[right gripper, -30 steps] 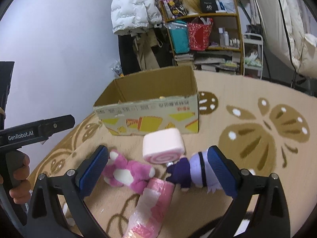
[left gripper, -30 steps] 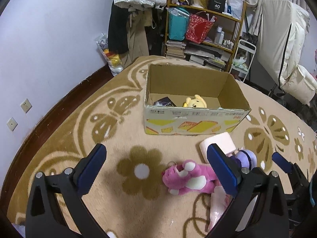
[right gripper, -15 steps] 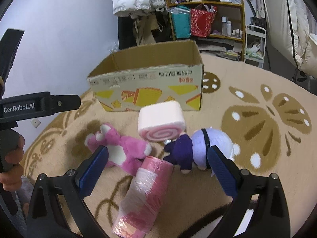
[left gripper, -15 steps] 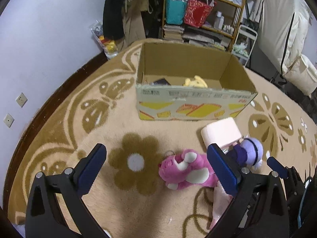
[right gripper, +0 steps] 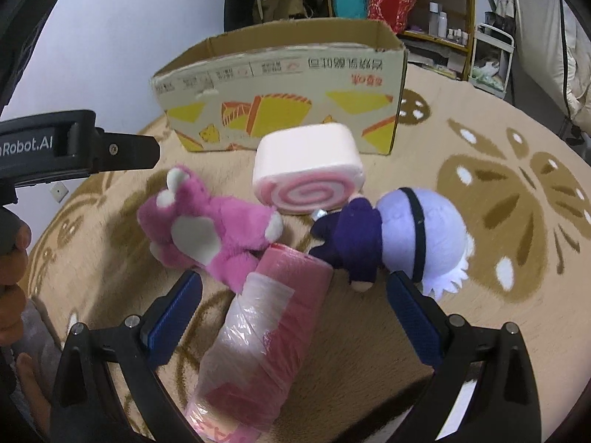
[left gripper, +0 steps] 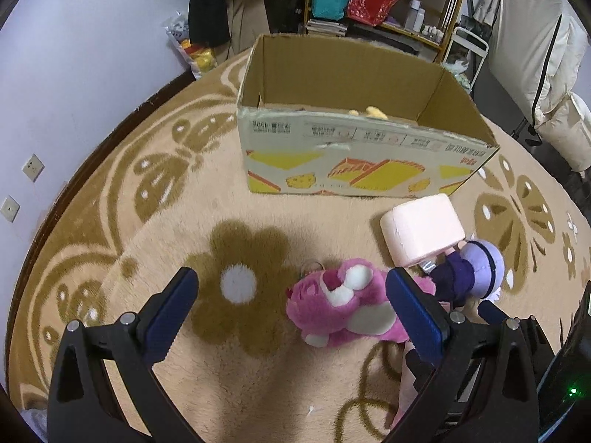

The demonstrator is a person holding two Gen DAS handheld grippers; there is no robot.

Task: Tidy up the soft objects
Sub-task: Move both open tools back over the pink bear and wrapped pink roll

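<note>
Both tools gape wide, gripping nothing. The right tool [right gripper: 293, 310] hangs over a plastic-wrapped pink roll [right gripper: 266, 336] lying between its fingers on the carpet [right gripper: 498, 170]. Just ahead lie a pink plush bear [right gripper: 207, 232], a swirl-roll cushion [right gripper: 308, 173] and a purple doll [right gripper: 402, 236]; beyond them stands the cardboard box [right gripper: 284, 92]. The left tool [left gripper: 291, 310] has the bear by its right finger.

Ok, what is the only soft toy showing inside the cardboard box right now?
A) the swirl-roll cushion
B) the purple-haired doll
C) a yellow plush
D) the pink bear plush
C: a yellow plush peeks over the front wall of the cardboard box, while the pink bear plush, purple-haired doll and swirl-roll cushion all lie on the carpet in front of it.
</note>
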